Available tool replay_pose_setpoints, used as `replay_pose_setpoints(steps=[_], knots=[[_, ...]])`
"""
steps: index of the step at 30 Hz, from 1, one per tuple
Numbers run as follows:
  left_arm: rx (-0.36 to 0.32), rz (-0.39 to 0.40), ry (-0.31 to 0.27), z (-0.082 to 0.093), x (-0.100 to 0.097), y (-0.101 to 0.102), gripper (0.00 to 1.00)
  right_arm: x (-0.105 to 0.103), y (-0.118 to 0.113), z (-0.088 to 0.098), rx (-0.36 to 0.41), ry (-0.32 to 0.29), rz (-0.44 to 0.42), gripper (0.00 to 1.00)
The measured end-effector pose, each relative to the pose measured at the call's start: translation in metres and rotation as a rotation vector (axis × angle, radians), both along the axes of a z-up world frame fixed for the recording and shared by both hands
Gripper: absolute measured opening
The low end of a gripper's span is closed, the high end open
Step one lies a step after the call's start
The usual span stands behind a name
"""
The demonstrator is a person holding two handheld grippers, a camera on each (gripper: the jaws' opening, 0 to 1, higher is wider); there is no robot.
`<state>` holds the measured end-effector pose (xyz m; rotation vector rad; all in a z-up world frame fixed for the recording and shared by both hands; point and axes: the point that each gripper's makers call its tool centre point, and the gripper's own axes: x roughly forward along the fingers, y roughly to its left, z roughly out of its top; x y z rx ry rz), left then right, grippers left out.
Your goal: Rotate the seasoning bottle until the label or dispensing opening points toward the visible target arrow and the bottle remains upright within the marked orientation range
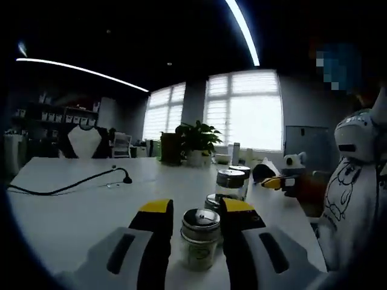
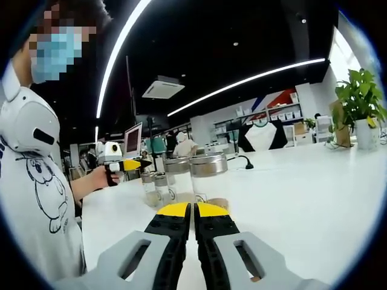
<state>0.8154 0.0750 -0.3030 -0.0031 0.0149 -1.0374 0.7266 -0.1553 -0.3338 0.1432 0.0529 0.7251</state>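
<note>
Both views are dim overall, with dark ceilings crossed by bright light strips [image 1: 243,30] that the fisheye lens bends into arcs. In the left gripper view, the blinded windows [image 1: 242,109] blow out to white glare and backlight the plant [image 1: 195,138]. The white table [image 2: 302,193] reflects soft light. Edges curve and soften; distant shelves look blurry.
</note>
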Motion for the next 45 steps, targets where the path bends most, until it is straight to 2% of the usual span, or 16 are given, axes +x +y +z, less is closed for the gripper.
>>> replay_pose_setpoints(steps=[1,4,9,12,14,18,20,25,34,45], knots=[[0.007,-0.014,-0.019,0.002,-0.001,-0.003,0.31,0.0,0.001,0.0,0.0,0.0,0.002,0.0],[-0.027,-0.064,-0.007,0.006,-0.006,-0.009,0.37,-0.001,0.005,-0.001,-0.006,0.002,0.017,0.0],[0.027,-0.101,-0.007,-0.007,-0.001,-0.01,0.48,-0.002,0.006,-0.001,-0.012,0.003,0.032,0.0],[0.031,-0.137,0.02,-0.013,-0.001,-0.011,0.47,-0.002,0.007,0.0,-0.012,-0.001,0.034,0.0],[0.021,-0.181,0.024,-0.013,-0.006,-0.014,0.39,-0.002,0.007,0.001,-0.009,-0.001,0.036,0.0],[0.039,-0.204,0.02,-0.016,-0.008,-0.021,0.44,-0.002,0.007,-0.001,-0.006,0.003,0.033,0.0],[0.075,-0.201,0.012,-0.021,-0.007,-0.022,0.44,-0.002,0.007,-0.002,-0.005,0.006,0.033,0.0],[0.073,-0.213,0.017,-0.021,-0.007,-0.023,0.42,-0.002,0.006,-0.002,-0.006,0.007,0.029,0.0],[0.107,-0.213,0.009,-0.025,-0.006,-0.023,0.32,-0.003,0.005,-0.003,-0.004,0.008,0.022,0.0],[0.1,-0.175,0.027,-0.025,-0.005,-0.021,0.32,-0.001,0.003,-0.003,0.0,0.005,0.01,0.0]])
